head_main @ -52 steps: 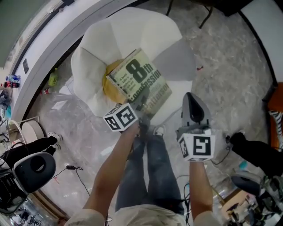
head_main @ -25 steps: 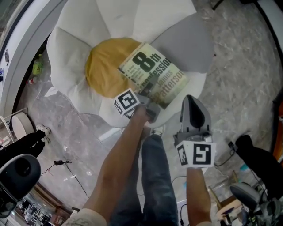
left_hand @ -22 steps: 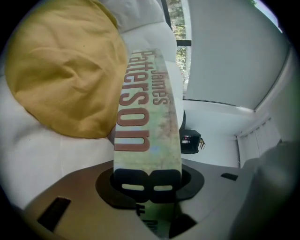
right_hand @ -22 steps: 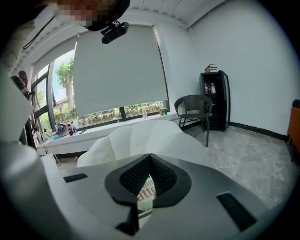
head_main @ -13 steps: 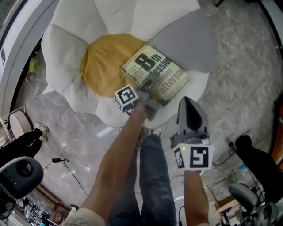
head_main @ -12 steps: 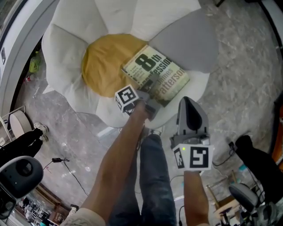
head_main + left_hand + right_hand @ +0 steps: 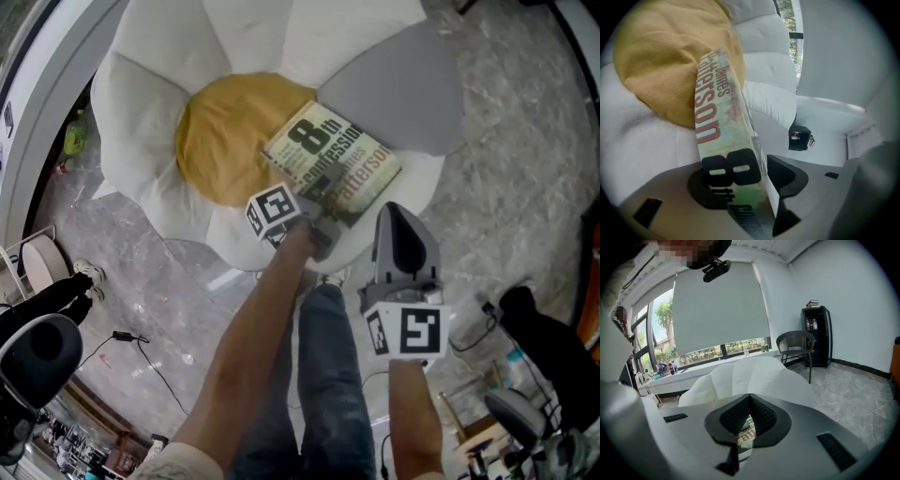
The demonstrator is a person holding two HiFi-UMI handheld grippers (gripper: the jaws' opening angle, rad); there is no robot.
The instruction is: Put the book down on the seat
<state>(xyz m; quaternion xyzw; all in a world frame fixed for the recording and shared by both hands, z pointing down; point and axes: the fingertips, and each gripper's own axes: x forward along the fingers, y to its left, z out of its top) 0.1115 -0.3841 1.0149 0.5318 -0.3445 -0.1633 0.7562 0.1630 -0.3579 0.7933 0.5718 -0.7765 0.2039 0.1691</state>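
Observation:
The book (image 7: 333, 159), a green paperback with large black print, lies on the flower-shaped seat (image 7: 150, 94), half on its yellow centre (image 7: 225, 136) and half on a grey petal (image 7: 394, 75). My left gripper (image 7: 323, 183) reaches over the book's near edge. In the left gripper view the book (image 7: 724, 140) stands between the two pads of the left gripper (image 7: 745, 180); its jaws have just been opening and look open around it. My right gripper (image 7: 396, 217) hovers to the right of the book, off the seat, its tips together and nothing in it. Through the right gripper (image 7: 750, 401) a sliver of the book (image 7: 746, 432) shows.
Marble floor (image 7: 506, 187) surrounds the seat. My legs in jeans (image 7: 328, 375) stand just in front of it. A black office chair (image 7: 37, 347) and cables are at the lower left. A wicker chair (image 7: 797, 345) and a dark shelf (image 7: 816, 333) stand by the far wall.
The left gripper has carried the book from above the seat down onto it, right of the yellow centre. Over the last half second the book stays put. The right gripper barely moved.

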